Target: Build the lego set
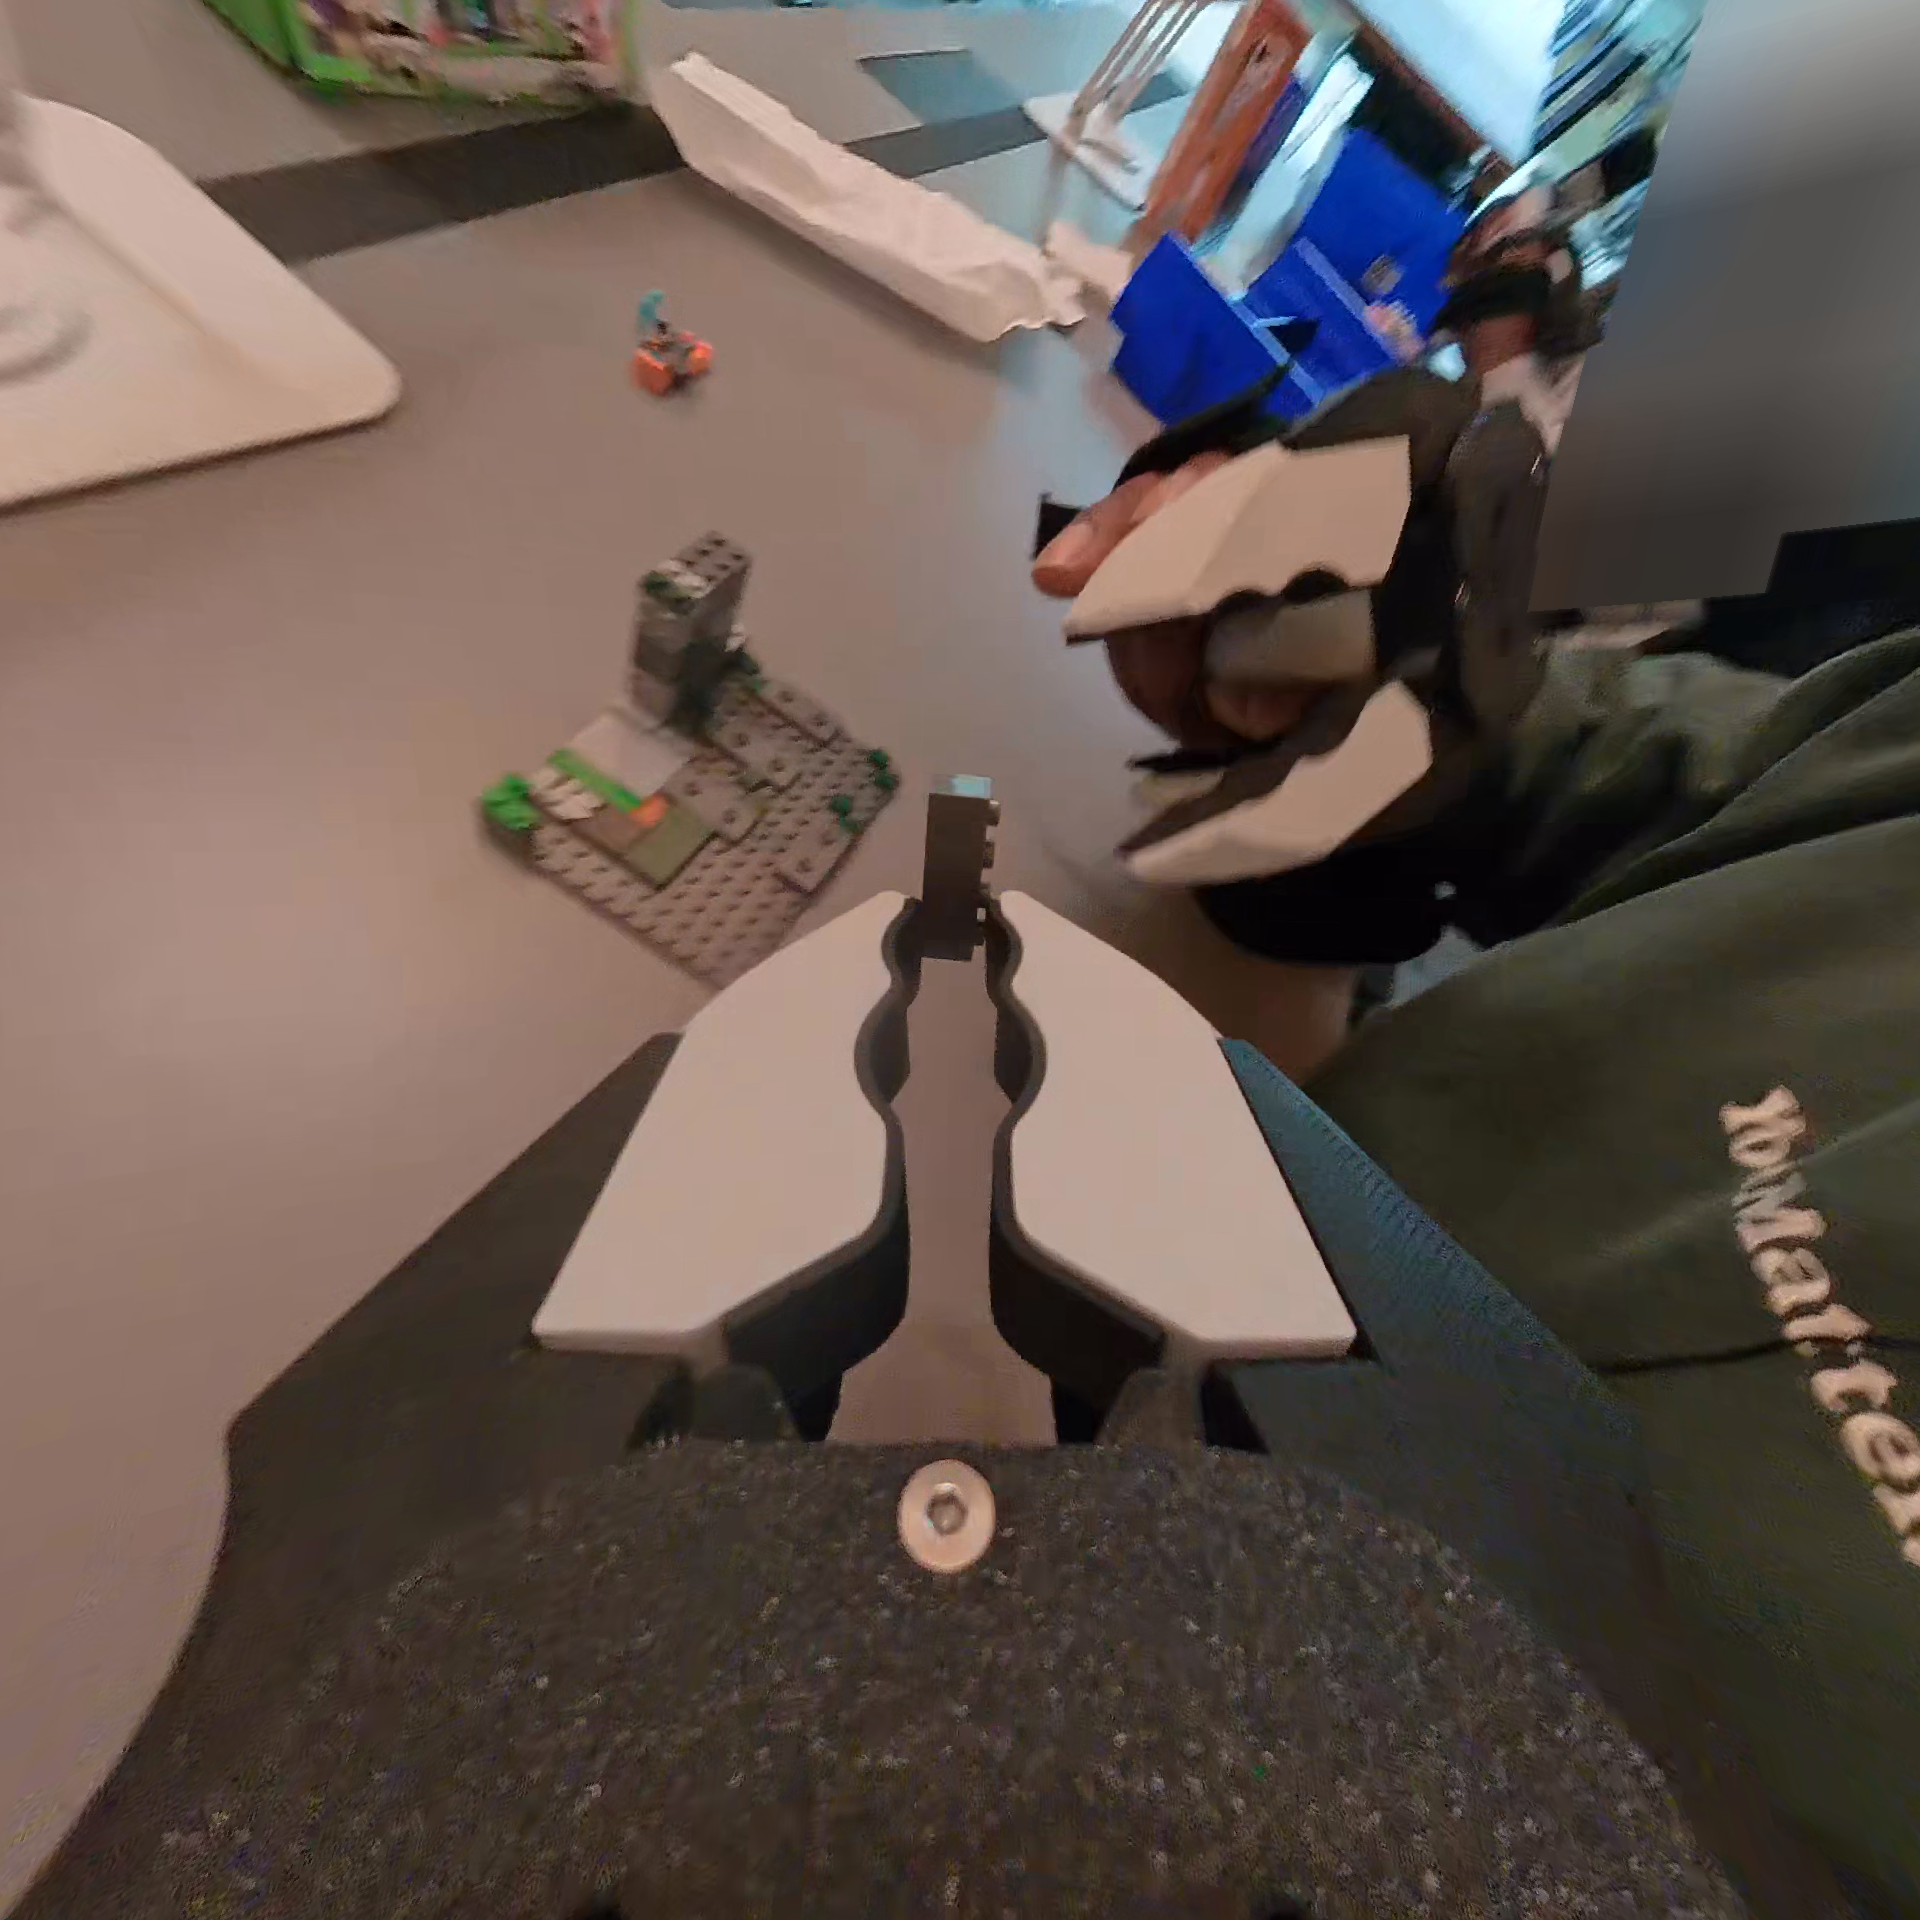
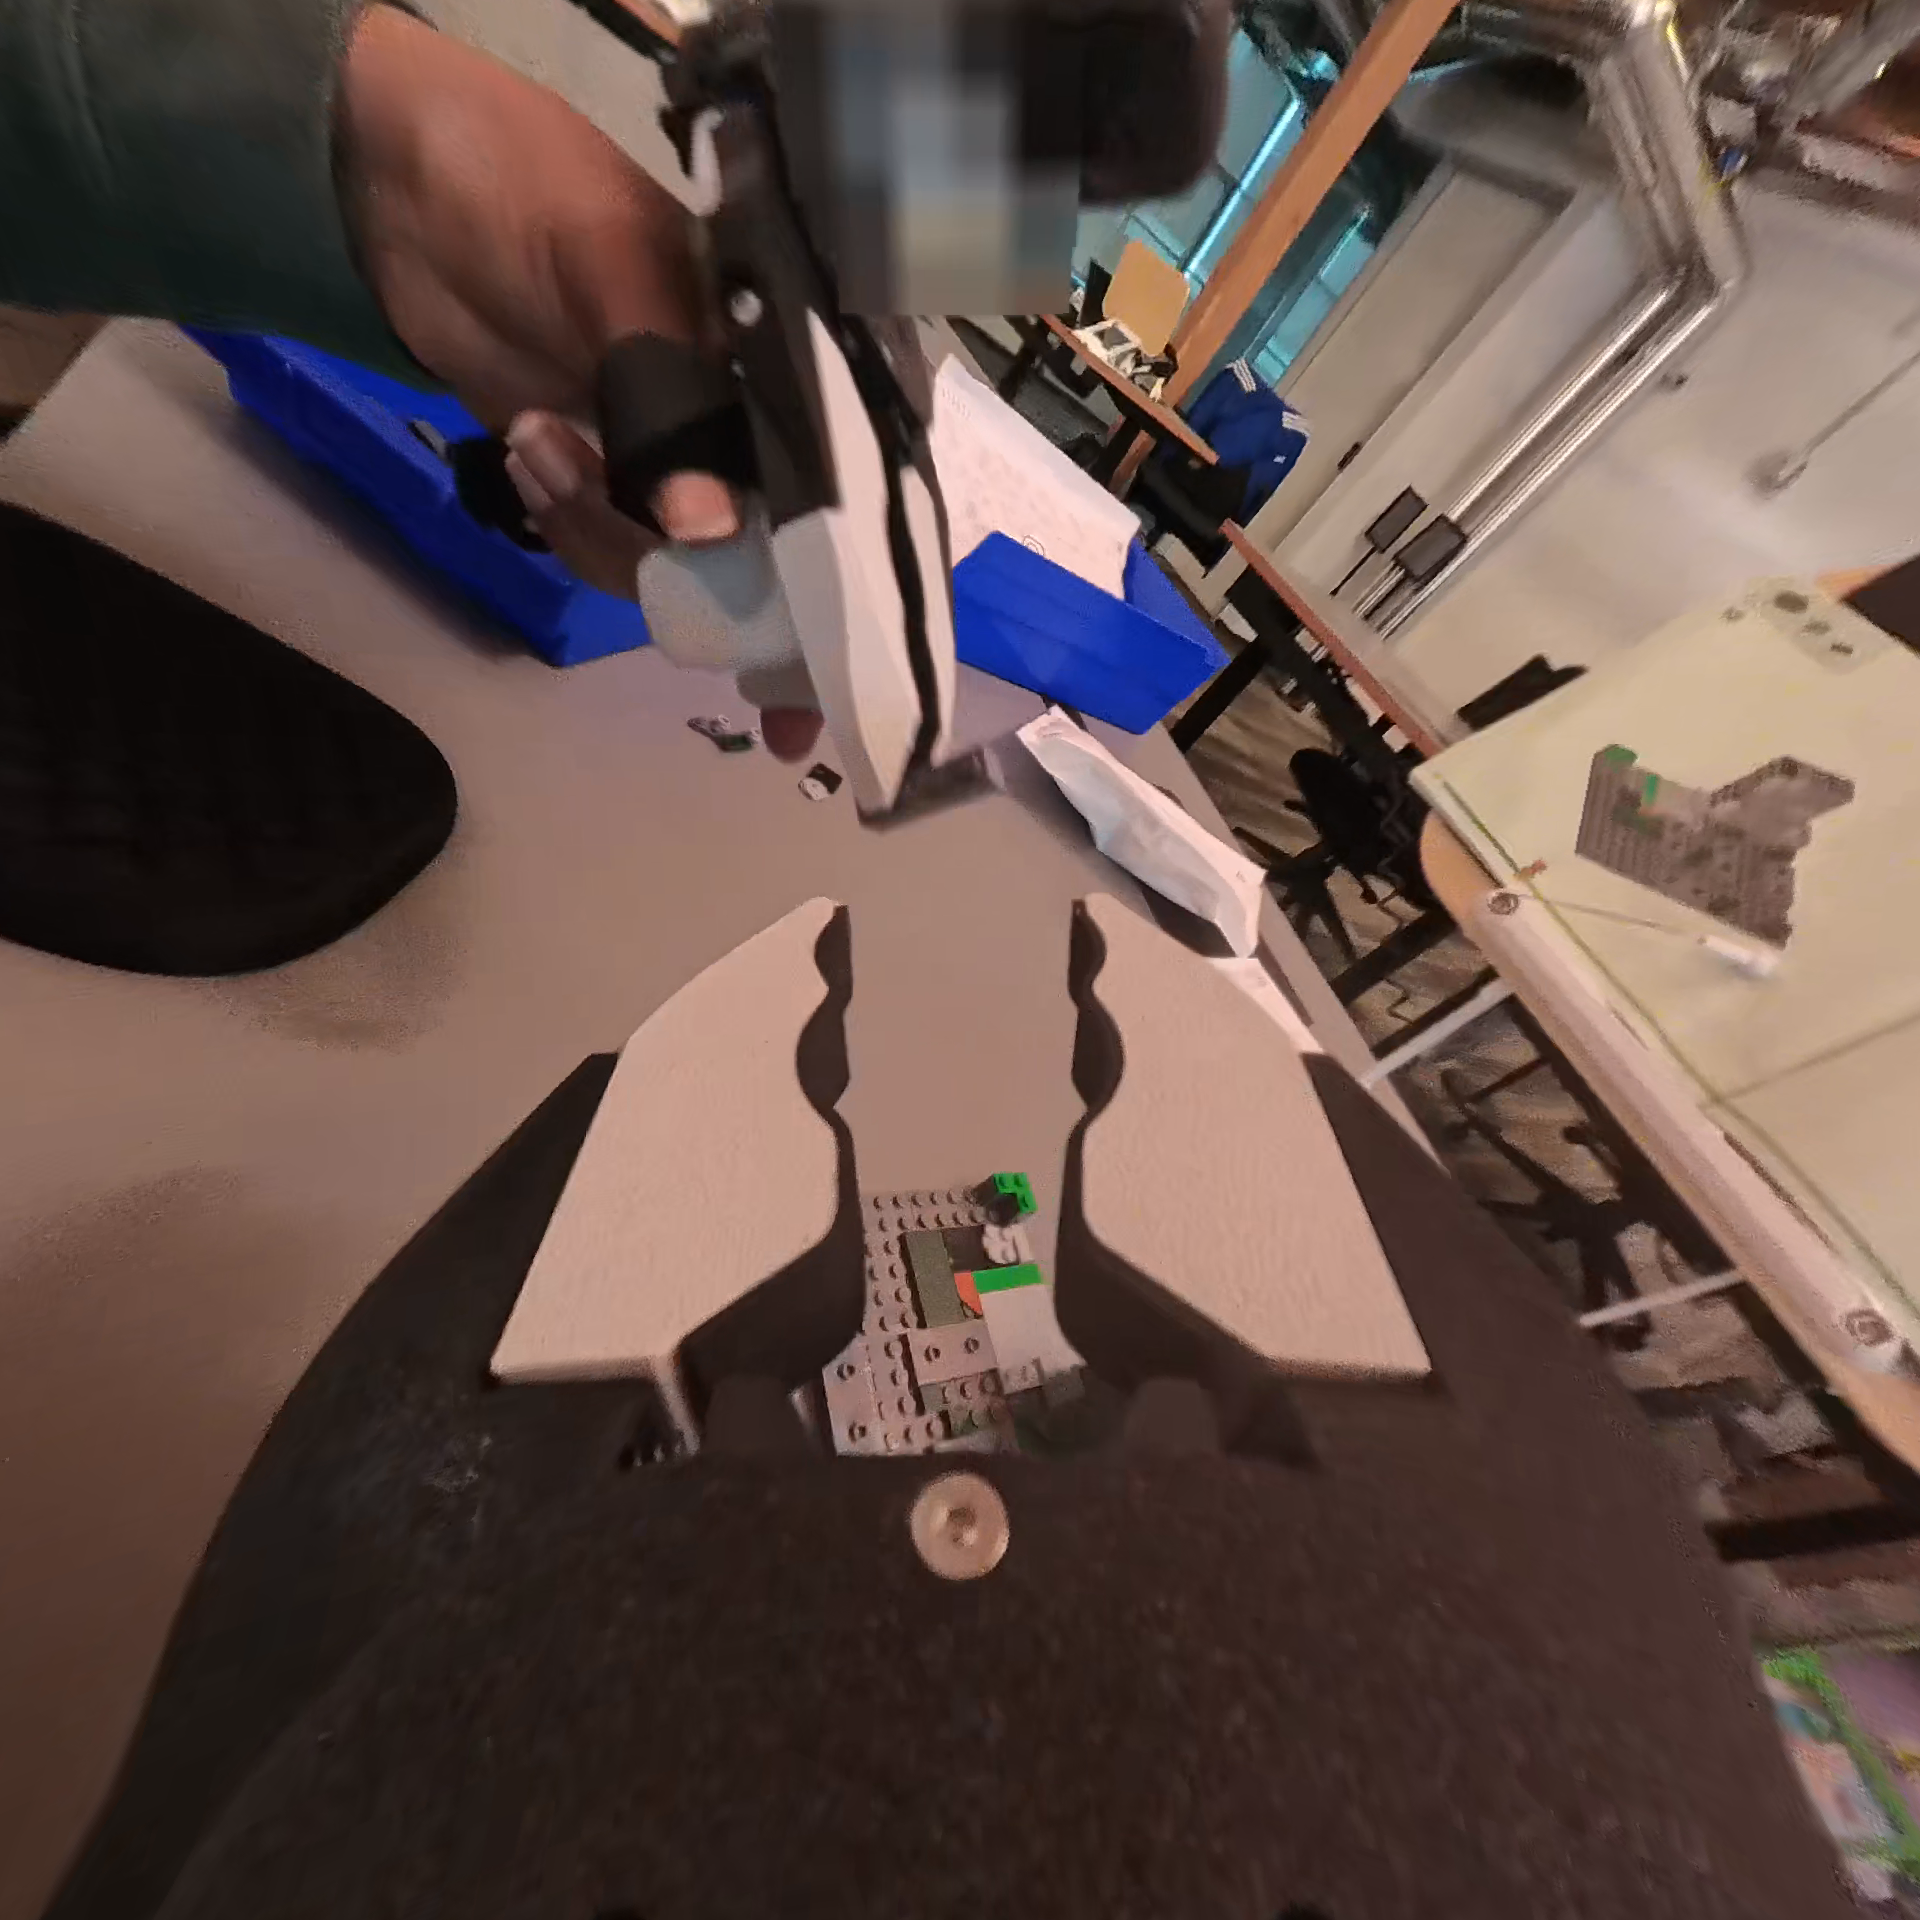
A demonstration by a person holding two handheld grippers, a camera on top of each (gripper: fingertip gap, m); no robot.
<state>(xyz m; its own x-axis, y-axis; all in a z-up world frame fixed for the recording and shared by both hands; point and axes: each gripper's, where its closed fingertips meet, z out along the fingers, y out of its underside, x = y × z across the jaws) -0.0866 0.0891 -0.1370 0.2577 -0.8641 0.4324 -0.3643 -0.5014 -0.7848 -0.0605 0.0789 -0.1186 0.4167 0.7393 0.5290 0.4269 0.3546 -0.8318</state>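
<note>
One dark grey brick point(image 1: 958, 871) sits pinched at the tips of our left gripper point(image 1: 954, 914), its long axis running straight out along the fingers, studs facing right. The build point(image 1: 686, 800) lies on the grey table point(image 1: 312, 727) up and to the left of those jaws, near but clearly apart, its grey tower point(image 1: 691, 623) at the far corner. We judge the left hand is the nearer one for placing. Our right gripper point(image 2: 958, 925) hangs above the same build point(image 2: 940, 1320), seen low in the centre of its view between the fingers; its jaws stand wide and hold nothing
</note>
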